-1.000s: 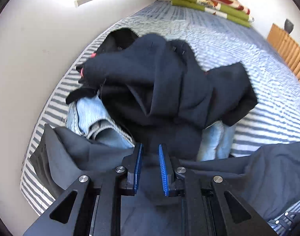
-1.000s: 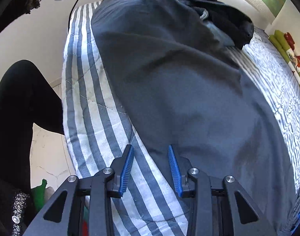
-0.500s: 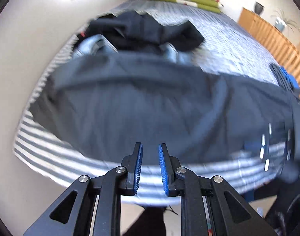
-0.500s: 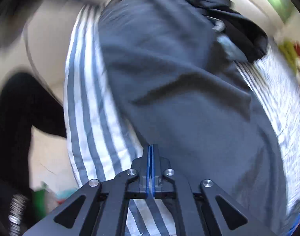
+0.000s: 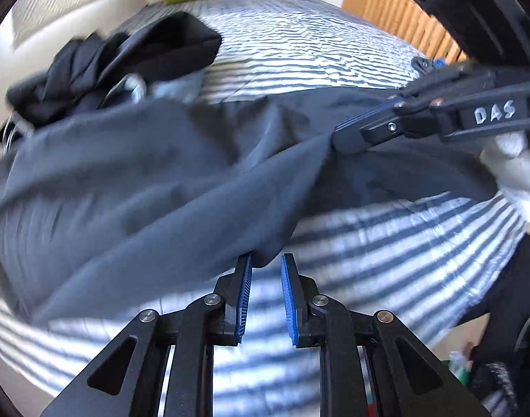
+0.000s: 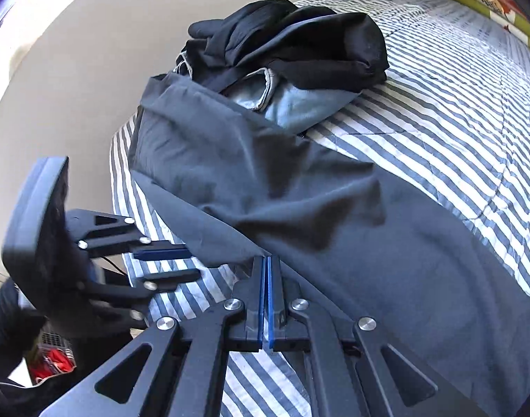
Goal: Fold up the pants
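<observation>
Early stage: right gripper (image 6: 266,295) is pinching the pants (image 6: 299,208) near edge; left gripper (image 5: 265,295) is hovering spread; no fold showing yet.

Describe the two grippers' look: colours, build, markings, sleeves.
Both match: the left gripper and right gripper have black angular linkage arms with triangular cut-outs, silver pivot screws and ribbed blue pads. The left view shows white "DAS" lettering on the right one's body. A dark sleeve sits behind the left.
</observation>
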